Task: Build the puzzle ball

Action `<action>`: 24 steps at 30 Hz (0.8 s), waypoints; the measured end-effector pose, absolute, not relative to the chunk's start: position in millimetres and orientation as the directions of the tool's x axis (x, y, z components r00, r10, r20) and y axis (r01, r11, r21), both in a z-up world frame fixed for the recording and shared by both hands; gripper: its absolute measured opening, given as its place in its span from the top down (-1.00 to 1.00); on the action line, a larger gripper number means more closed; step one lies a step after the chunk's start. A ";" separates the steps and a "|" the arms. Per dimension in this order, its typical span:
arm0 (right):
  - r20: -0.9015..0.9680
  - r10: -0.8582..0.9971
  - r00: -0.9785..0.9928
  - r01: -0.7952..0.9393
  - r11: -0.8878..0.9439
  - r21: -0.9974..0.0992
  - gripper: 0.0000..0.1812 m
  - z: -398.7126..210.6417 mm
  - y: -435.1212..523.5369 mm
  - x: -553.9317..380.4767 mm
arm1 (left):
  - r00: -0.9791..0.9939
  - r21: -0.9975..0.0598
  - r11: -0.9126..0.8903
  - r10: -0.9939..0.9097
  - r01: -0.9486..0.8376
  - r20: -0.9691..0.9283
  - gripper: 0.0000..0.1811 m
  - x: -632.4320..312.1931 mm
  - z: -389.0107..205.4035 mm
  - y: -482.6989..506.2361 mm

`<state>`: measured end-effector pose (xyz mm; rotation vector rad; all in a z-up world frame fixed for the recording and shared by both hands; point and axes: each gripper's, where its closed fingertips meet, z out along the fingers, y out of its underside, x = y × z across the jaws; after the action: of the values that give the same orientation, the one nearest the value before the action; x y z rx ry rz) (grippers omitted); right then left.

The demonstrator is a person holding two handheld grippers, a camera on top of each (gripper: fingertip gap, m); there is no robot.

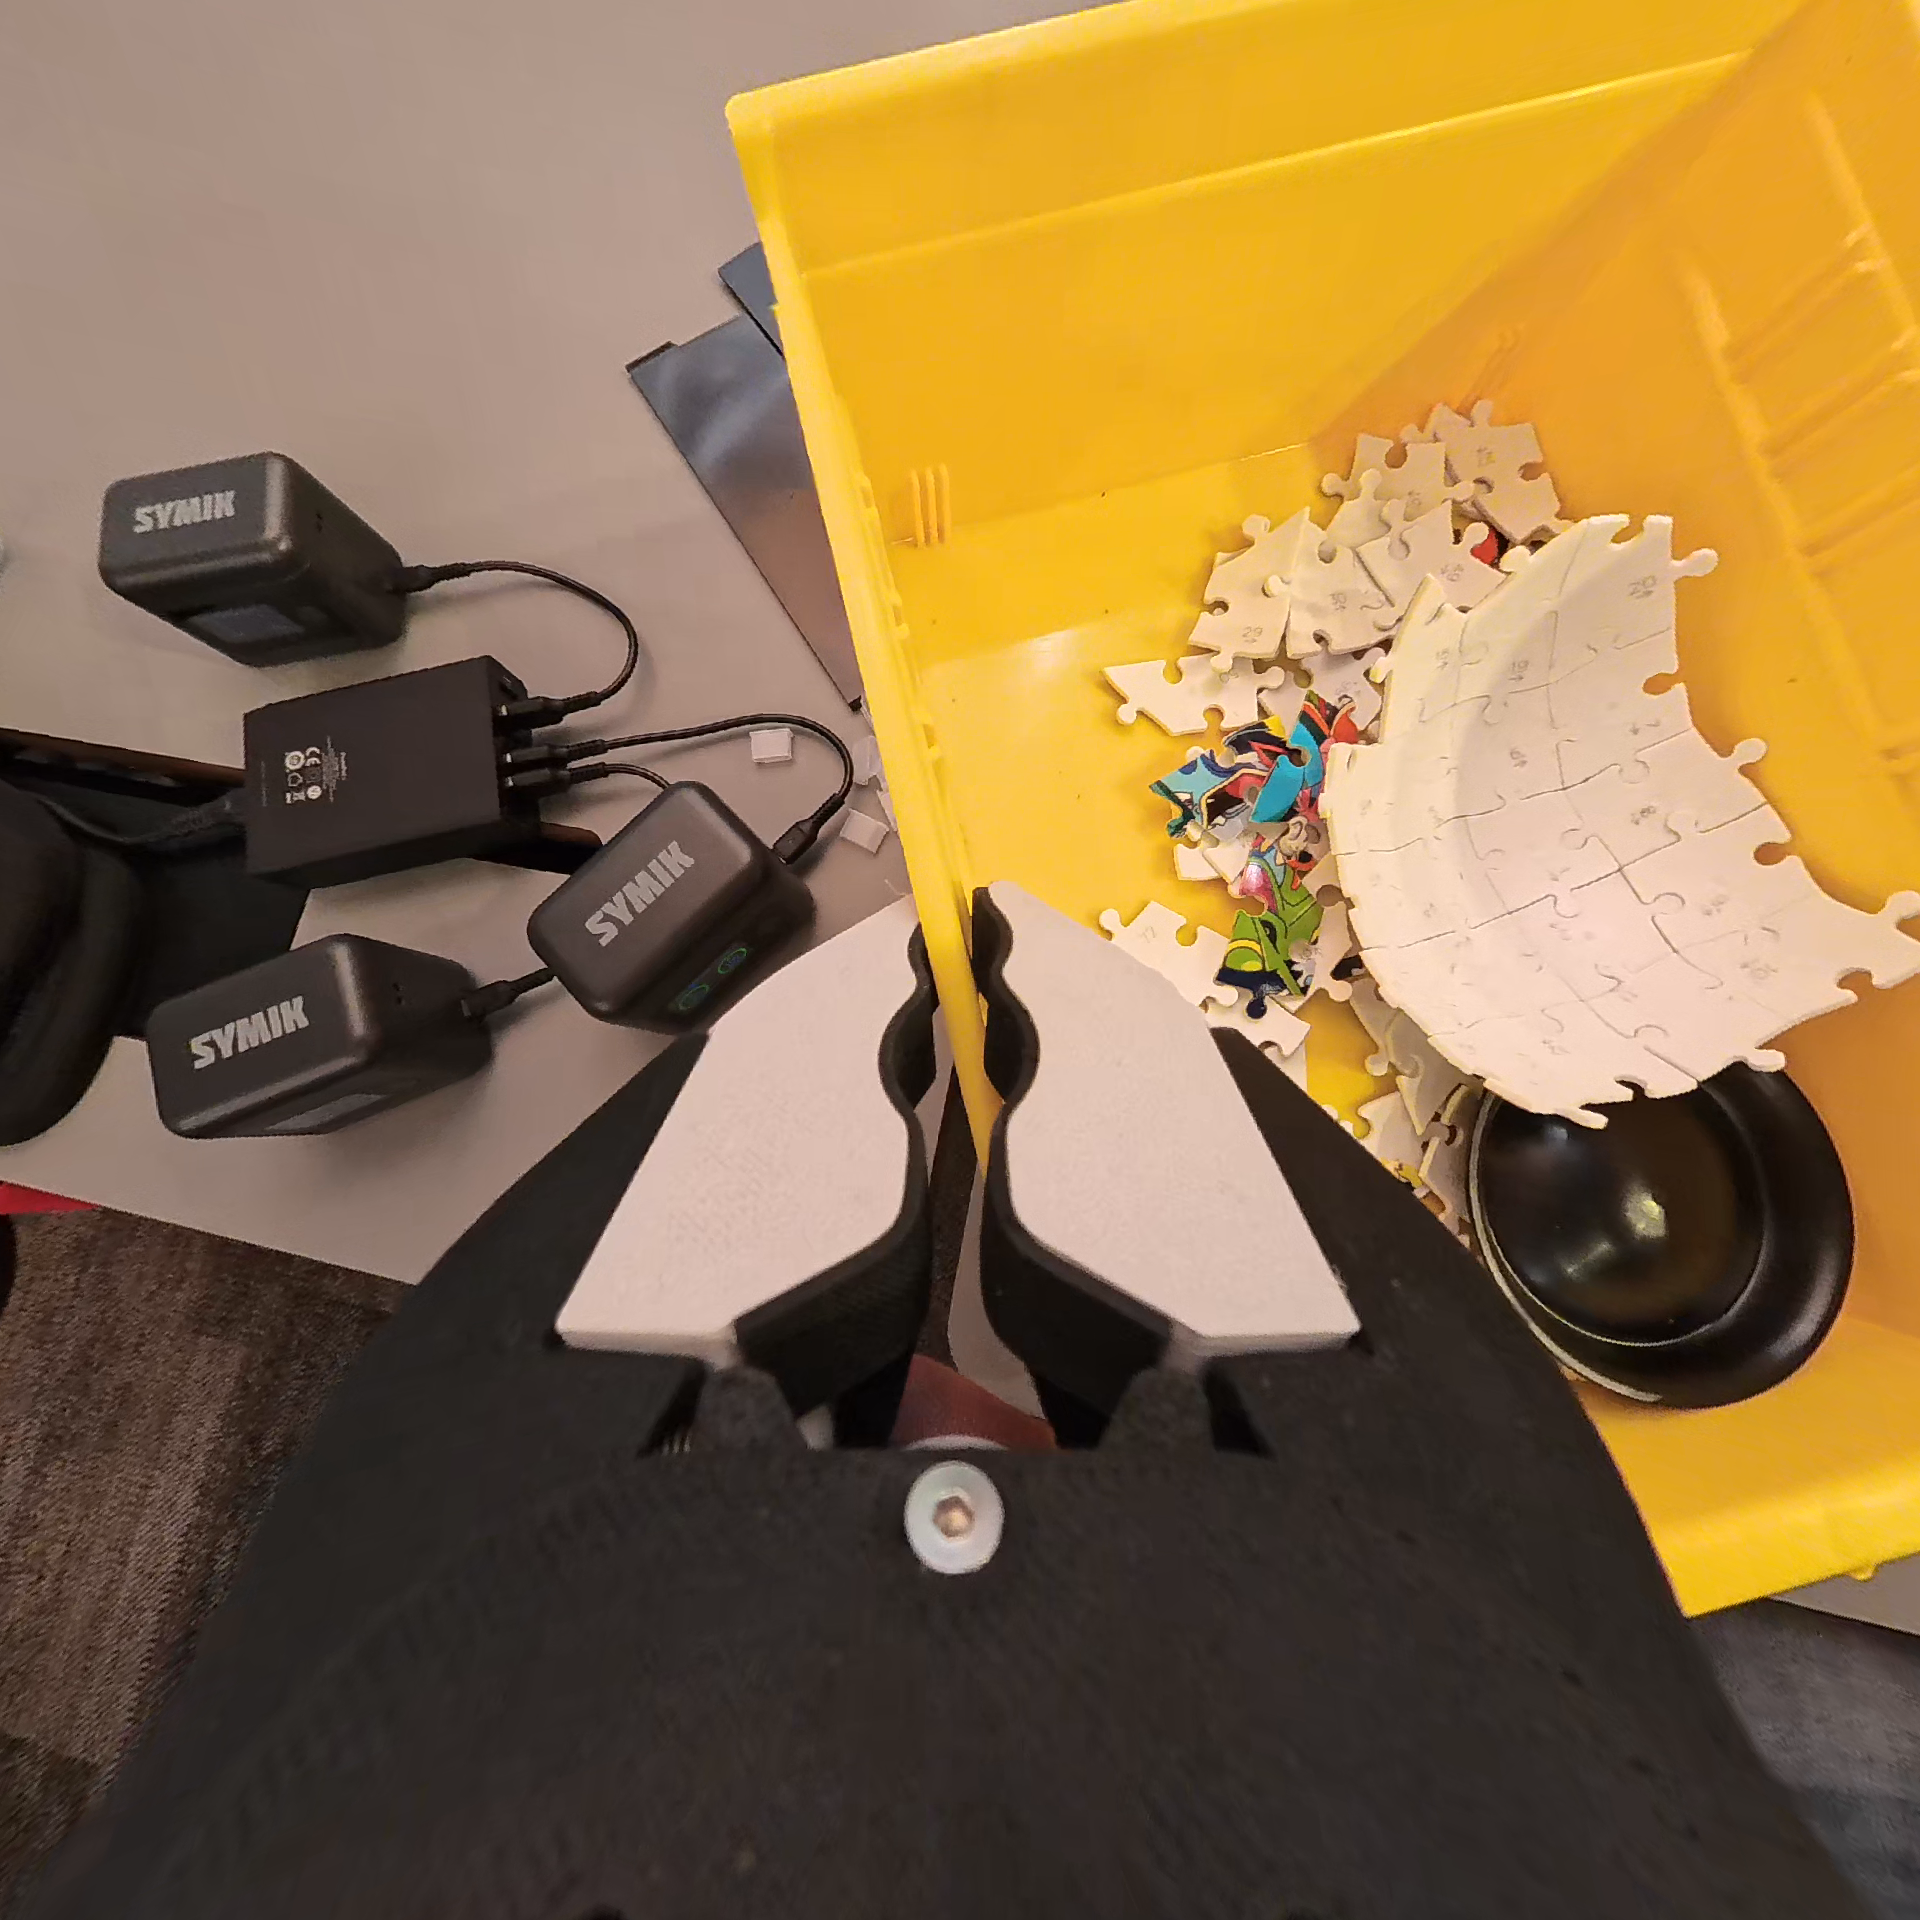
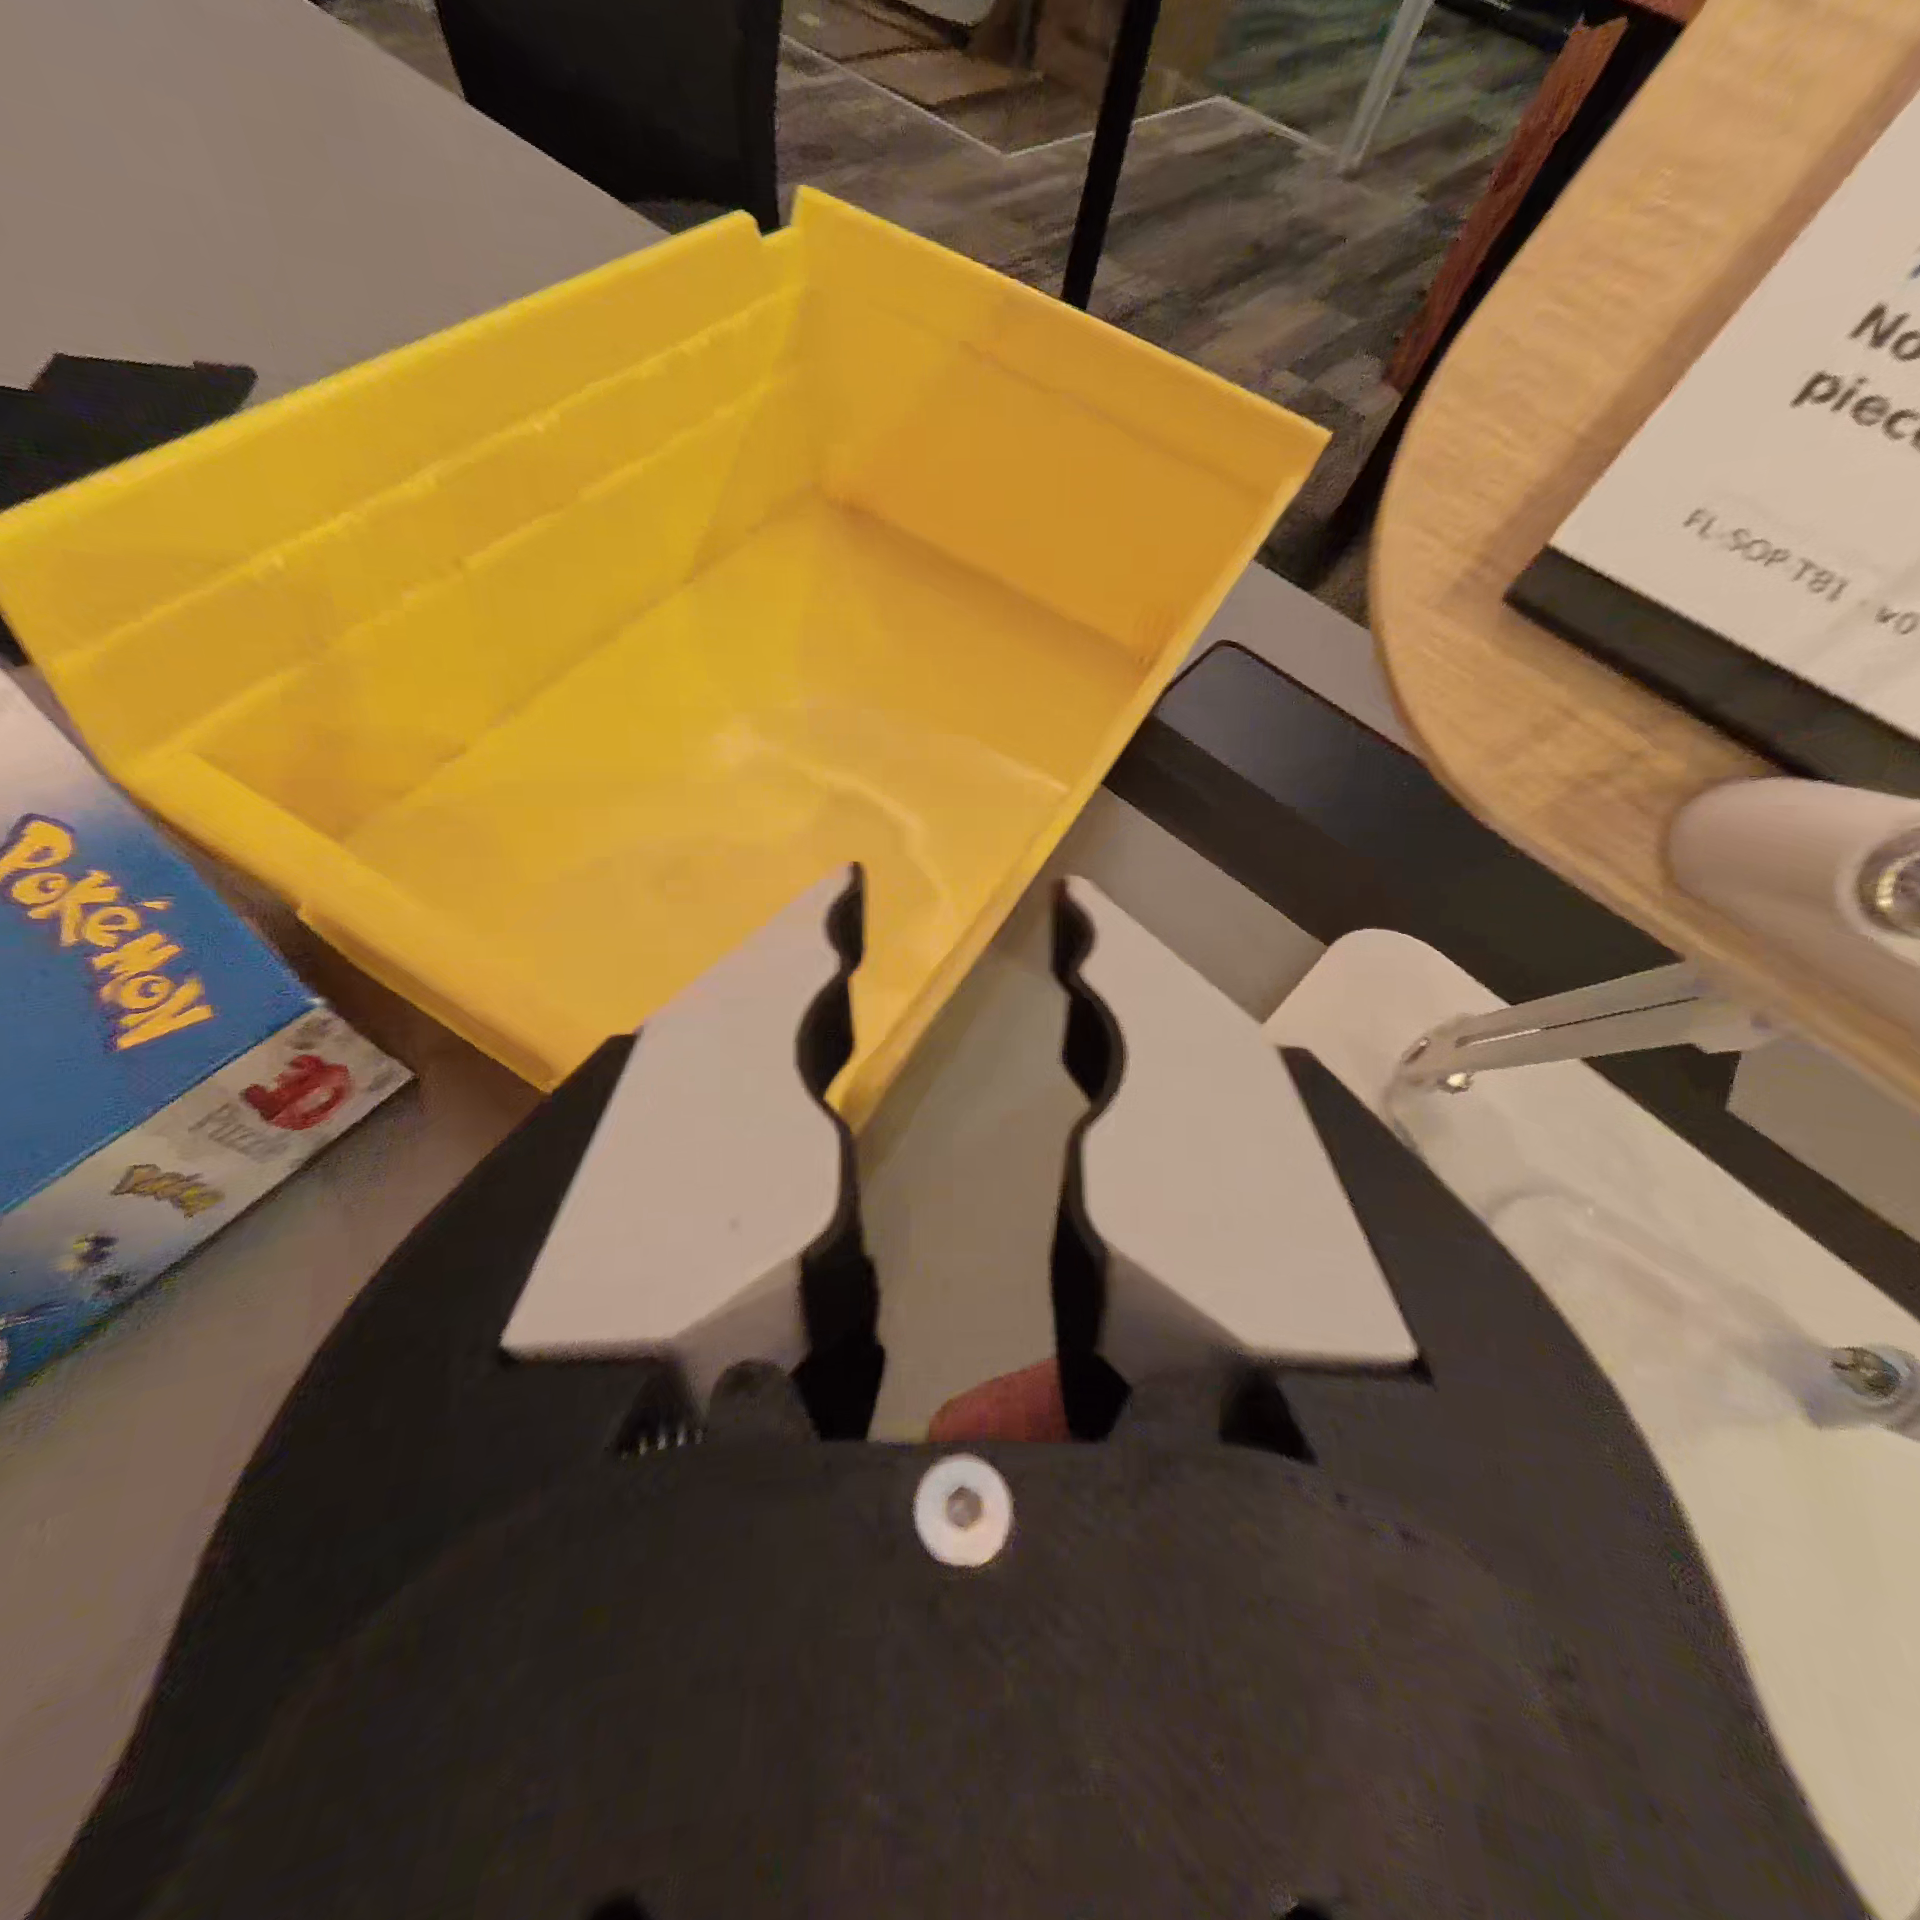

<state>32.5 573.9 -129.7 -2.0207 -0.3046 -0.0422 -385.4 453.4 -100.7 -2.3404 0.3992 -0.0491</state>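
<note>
A: So, biggest thing first: what's in front of my left gripper [image 1: 956,914]?

B: A yellow bin [image 1: 1143,312] on the grey table [image 1: 312,208]. Your left jaws are pinched onto its near wall, one finger outside, one inside.

A: And the puzzle ball?

B: Not a ball yet. A curved shell of joined pieces [image 1: 1590,831], white side up, leans inside that bin over a black round stand [image 1: 1662,1226]. Loose puzzle pieces [image 1: 1299,592] lie beside it on the bin floor, most white side up, a few showing colour.

A: On my right wrist view I see a second yellow bin [image 2: 644,499].

B: Yes, I see nothing in it. Your right gripper [image 2: 956,904] hangs over its near corner, jaws spread, nothing between them.

A: What surrounds it?

B: A blue puzzle box [image 2: 135,1039] to the left, and a wooden board [image 2: 1558,468] carrying a printed sheet [image 2: 1787,468] to the right.

A: Smaller bits on the left side?

B: Three black battery packs [image 1: 249,551] cabled to a black charger hub [image 1: 384,758], well apart from the bin
</note>
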 end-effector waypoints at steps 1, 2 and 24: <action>0.147 0.185 0.972 0.214 -0.427 -0.879 0.36 -129.9 570.6 27.9 | 0.951 -0.690 -0.672 -0.299 -0.269 -0.079 0.96 -385.0 -101.1 453.9; 0.152 0.165 0.974 0.210 -0.428 -0.879 0.23 -129.5 567.5 27.2 | 0.951 -0.689 -0.672 -0.300 -0.270 -0.080 0.96 -384.7 -101.3 454.1; 0.303 0.174 0.937 0.349 -0.427 -0.834 0.99 -116.2 638.8 28.5 | 0.947 -0.701 -0.667 -0.318 -0.253 -0.040 0.96 -385.0 -107.9 454.2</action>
<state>28.5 638.8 -116.2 -2.0215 -0.3743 -0.2052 -385.0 454.2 -107.9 -2.3324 0.4003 -0.1091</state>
